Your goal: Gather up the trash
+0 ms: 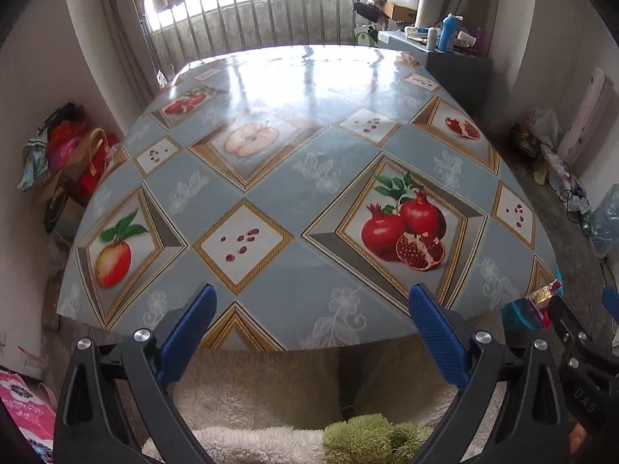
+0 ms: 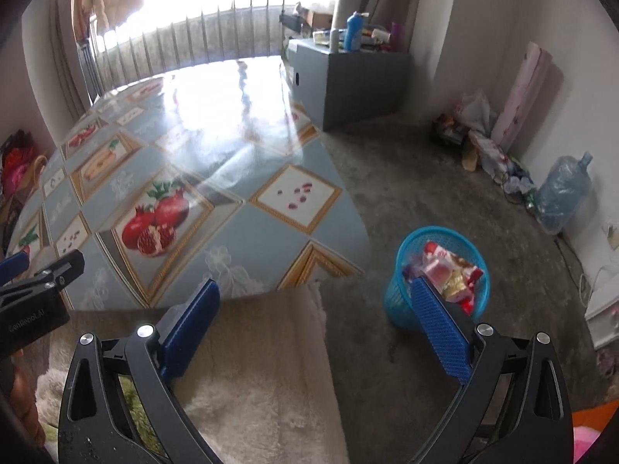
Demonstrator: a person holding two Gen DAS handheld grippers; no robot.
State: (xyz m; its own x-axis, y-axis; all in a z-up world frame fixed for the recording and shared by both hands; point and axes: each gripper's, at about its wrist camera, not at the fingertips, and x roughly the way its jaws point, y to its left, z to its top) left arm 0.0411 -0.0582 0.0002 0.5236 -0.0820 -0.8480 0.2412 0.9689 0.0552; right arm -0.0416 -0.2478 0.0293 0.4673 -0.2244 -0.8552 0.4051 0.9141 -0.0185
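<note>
Both grippers, left [image 1: 311, 305] and right [image 2: 315, 301], gape wide, empty; wrappers [image 2: 450, 274] fill blue mesh wastebasket [image 2: 398, 297] beside table [image 2: 232, 208].

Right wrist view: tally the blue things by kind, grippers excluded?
Blue mesh trash basket on the floor: 1
Blue bottle on the grey cabinet: 1
Pale blue water jug by the wall: 1
Total: 3
</note>
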